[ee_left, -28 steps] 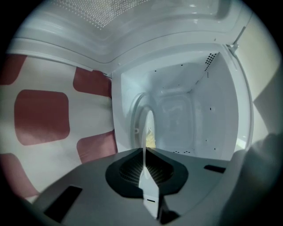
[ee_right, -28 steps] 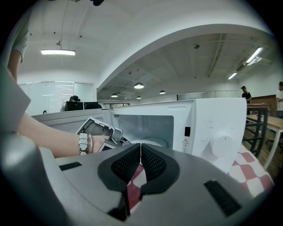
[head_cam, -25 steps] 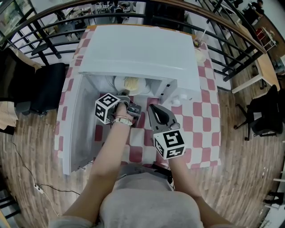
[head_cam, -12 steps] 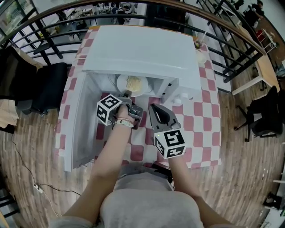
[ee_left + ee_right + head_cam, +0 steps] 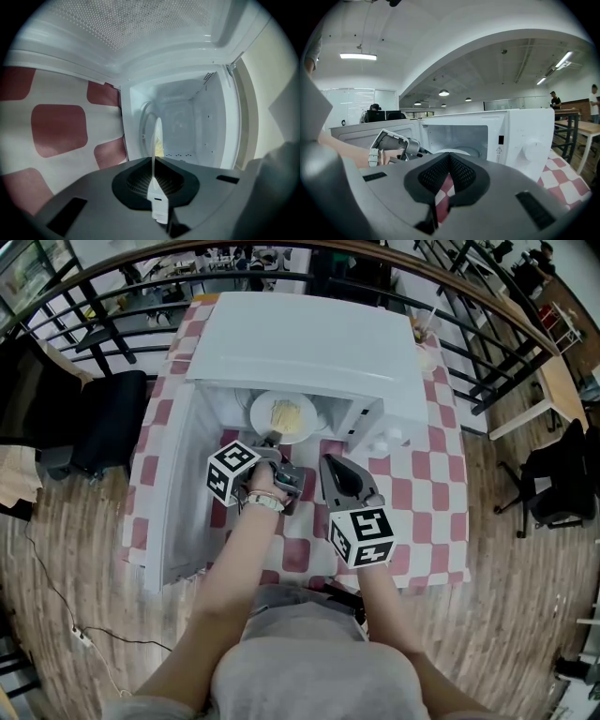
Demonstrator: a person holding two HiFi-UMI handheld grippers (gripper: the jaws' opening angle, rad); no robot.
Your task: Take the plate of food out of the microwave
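A white microwave stands on a table under a red-and-white checked cloth. Its door is swung open to the left. The plate is at the mouth of the cavity, just under the front edge of the microwave's top, and carries a pale yellow heap of food in its middle.

The left gripper reaches in from the near side and is clenched on the plate's near rim. In the left gripper view the rim runs edge-on straight into the closed jaws, with the white cavity walls behind it (whether the plate rests on the cavity floor or is lifted clear of it cannot be told). A pale band circles the left wrist.

The right gripper hovers just right of the left one, over the cloth in front of the microwave's control panel. Its jaws are pressed together with nothing between them, and it touches neither plate nor microwave.

A black chair stands on the wooden floor to the table's left.
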